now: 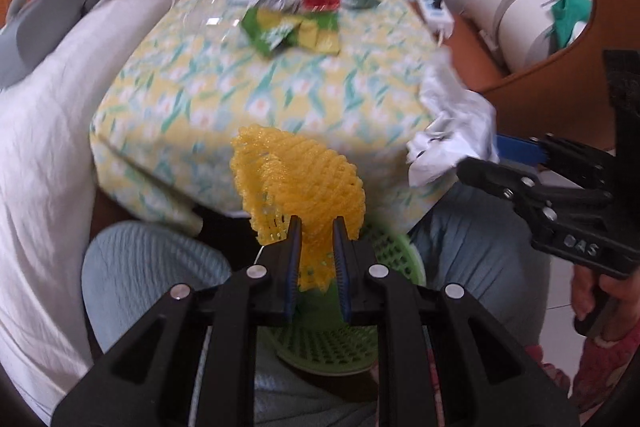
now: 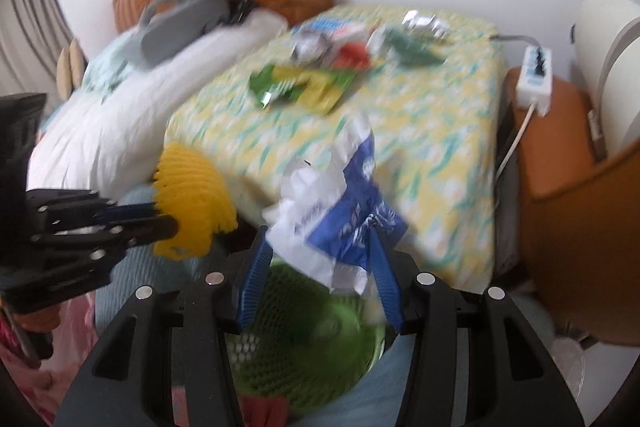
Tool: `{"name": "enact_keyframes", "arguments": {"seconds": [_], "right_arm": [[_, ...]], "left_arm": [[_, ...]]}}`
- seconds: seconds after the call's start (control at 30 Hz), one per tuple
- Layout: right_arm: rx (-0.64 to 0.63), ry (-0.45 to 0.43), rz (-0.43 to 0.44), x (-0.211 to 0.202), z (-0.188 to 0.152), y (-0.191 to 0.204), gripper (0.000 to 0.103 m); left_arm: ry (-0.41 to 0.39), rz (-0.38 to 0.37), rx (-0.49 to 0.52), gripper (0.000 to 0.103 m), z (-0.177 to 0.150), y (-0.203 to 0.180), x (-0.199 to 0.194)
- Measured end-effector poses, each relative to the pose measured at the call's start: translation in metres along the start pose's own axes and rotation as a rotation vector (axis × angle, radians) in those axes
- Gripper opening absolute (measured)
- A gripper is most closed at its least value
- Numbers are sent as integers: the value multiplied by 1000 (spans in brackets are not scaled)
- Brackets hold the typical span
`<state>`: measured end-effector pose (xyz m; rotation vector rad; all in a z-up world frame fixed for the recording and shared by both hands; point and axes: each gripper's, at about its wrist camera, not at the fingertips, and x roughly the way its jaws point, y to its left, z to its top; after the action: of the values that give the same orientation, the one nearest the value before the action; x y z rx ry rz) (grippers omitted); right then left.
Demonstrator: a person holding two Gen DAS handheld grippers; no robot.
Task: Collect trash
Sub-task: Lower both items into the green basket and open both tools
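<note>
My left gripper (image 1: 316, 223) is shut on a yellow foam fruit net (image 1: 296, 175) and holds it above a green mesh basket (image 1: 332, 347). The net also shows in the right wrist view (image 2: 192, 203). My right gripper (image 2: 320, 231) has a crumpled white and blue plastic bag (image 2: 340, 211) between its fingers, above the same basket (image 2: 304, 339). The right gripper's jaws look partly spread; the frame is blurred. In the left wrist view the right gripper (image 1: 496, 155) holds the white bag (image 1: 452, 131). More wrappers (image 1: 296, 7) lie at the table's far side.
The table (image 1: 260, 99) has a yellow floral cloth. A white quilt (image 1: 48, 147) lies left with a grey bag (image 1: 48, 11). A power strip (image 2: 534, 75), an orange chair (image 1: 560, 75) and a white appliance (image 1: 508, 7) stand at the right. The basket sits between knees in blue trousers.
</note>
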<state>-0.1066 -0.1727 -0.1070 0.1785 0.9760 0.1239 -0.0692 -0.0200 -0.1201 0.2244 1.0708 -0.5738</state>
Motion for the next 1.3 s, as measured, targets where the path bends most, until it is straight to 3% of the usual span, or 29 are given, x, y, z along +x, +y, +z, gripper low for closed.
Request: {"name": "enact_keyframes", "arguments": {"seconds": [0.23, 0.4, 0.47, 0.57, 0.77, 0.9, 1.07, 1.13, 1.17, 1.2, 1.3], "right_arm": [[-54, 173, 60, 37, -39, 31, 50], [-64, 233, 56, 54, -48, 39, 55], [-59, 227, 44, 54, -48, 39, 72], [-53, 195, 20, 45, -44, 37, 86], [-26, 121, -48, 25, -37, 18, 98], [-35, 99, -104, 21, -31, 13, 99], [1, 89, -110, 21, -28, 3, 99], [10, 88, -110, 21, -27, -1, 99], [11, 88, -112, 21, -27, -1, 99], [13, 87, -114, 21, -27, -2, 99], [17, 87, -121, 22, -25, -2, 99]], "left_arm": [[39, 6, -17, 16, -28, 7, 9], [59, -6, -20, 16, -33, 7, 17], [71, -8, -21, 16, -34, 7, 21], [84, -12, -21, 16, -36, 8, 24], [110, -25, -16, 16, -38, 7, 33], [138, -55, 1, 16, -39, 3, 40], [165, -98, 31, 16, -42, -5, 45], [173, -108, 36, 27, -42, -8, 46], [171, -104, 33, 47, -42, -7, 46], [159, -88, 23, 60, -42, -7, 45], [121, -68, 15, 72, -41, -3, 40]]}}
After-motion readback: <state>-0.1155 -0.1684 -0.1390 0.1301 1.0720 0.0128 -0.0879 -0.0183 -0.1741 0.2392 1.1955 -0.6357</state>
